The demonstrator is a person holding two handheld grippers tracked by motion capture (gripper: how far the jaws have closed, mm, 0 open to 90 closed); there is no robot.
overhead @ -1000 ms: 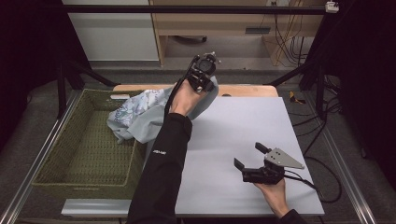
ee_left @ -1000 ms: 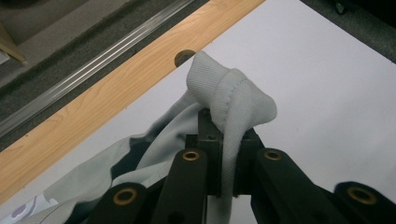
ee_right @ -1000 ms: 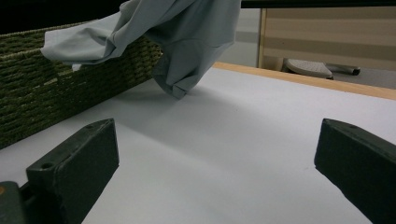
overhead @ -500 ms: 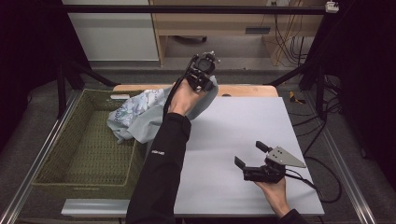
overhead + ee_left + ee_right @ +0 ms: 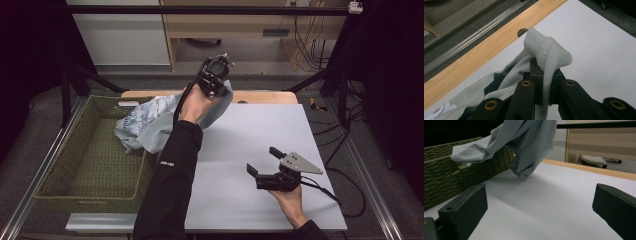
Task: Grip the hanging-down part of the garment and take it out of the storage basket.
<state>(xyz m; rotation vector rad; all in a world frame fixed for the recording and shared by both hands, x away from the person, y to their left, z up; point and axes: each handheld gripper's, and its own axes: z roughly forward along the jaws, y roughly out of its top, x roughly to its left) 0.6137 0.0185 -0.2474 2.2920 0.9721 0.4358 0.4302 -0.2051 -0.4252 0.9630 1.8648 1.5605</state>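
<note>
Left tool (image 5: 216, 82) has the grey shirt (image 5: 150, 125) pinched by its ribbed hem, right tool (image 5: 267, 162) just sitting there spread wide.

So the left one's lifted over the far edge of the white bench (image 5: 260, 130), jaws clamped on the folded hem (image 5: 546, 53). The rest of the shirt hangs down and drapes over the rim of the green woven basket (image 5: 90, 165) on the left. Right tool rests low near the front of the bench, nothing between its jaws, well apart from the cloth.

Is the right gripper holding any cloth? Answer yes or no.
No, the right gripper has its jaws wide apart over bare white table, while the grey garment hangs farther off.
</note>
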